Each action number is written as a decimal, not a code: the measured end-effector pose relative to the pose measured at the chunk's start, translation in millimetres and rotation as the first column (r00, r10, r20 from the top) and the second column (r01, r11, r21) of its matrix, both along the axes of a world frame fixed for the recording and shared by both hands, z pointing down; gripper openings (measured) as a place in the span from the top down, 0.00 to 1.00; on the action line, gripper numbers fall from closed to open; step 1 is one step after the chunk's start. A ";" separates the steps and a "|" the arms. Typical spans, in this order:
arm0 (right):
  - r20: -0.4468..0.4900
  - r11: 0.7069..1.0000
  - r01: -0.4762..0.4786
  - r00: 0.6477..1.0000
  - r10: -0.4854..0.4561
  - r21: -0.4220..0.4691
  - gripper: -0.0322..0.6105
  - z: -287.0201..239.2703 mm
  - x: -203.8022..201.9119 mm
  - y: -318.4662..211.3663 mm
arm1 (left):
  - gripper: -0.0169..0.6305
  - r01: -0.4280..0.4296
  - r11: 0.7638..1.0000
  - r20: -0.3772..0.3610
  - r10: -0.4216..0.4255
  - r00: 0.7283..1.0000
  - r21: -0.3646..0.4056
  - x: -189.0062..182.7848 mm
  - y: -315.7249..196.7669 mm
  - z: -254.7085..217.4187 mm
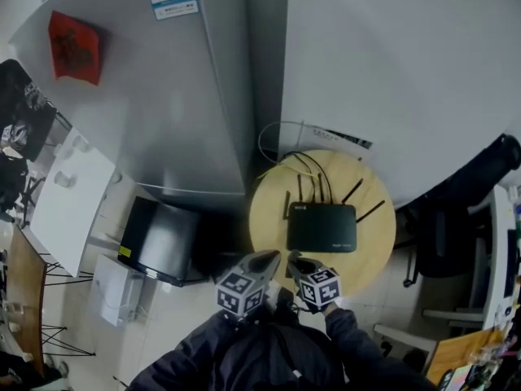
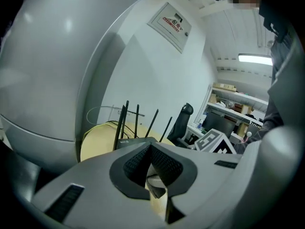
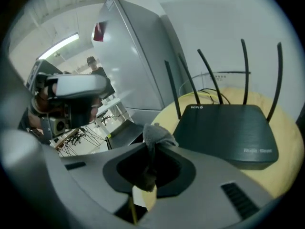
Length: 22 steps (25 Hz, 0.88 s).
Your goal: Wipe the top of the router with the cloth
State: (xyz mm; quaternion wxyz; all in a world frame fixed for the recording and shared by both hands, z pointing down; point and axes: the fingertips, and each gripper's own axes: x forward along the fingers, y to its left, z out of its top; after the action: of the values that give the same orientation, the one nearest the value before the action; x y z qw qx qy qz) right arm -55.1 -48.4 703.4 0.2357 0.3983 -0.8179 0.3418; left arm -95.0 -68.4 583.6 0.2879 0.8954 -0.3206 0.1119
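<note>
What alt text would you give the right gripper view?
The right gripper is shut on a bunched grey cloth, held in front of a black router with its antennas up. The router sits on a round pale-wood table, with a tall grey fridge behind to the left.

Head view looks steeply down from above; the 2 gripper views skim low and close, both sharing the router.
</note>
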 end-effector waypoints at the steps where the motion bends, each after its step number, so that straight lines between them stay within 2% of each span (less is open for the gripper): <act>1: -0.001 1.000 0.005 1.000 -0.005 -0.019 0.84 8.9 -2.2 -2.3 | 0.97 0.002 1.000 0.003 -0.002 1.000 -0.001 -0.1 0.2 0.2; 8: 0.010 0.993 0.008 1.000 -0.006 -0.117 0.84 48.2 -9.5 -12.3 | 0.97 0.005 1.000 0.047 -0.004 0.999 -0.025 1.0 -4.4 17.8; 13: -0.009 0.988 -0.005 1.000 0.004 -0.153 0.84 50.8 -6.8 -20.4 | 0.97 0.006 0.999 0.054 -0.003 0.999 -0.039 4.8 -11.6 23.5; 22: -0.050 0.981 -0.079 0.996 0.071 -0.175 0.84 64.0 60.8 -15.8 | 0.97 -0.009 0.999 0.052 0.011 0.999 -0.042 18.8 -31.6 29.1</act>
State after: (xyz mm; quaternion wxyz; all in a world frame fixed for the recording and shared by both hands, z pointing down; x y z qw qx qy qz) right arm 5.7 -64.2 767.3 0.2748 0.4136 -0.7635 0.4129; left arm -76.2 -100.0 612.7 0.2973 0.8876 -0.3211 0.1435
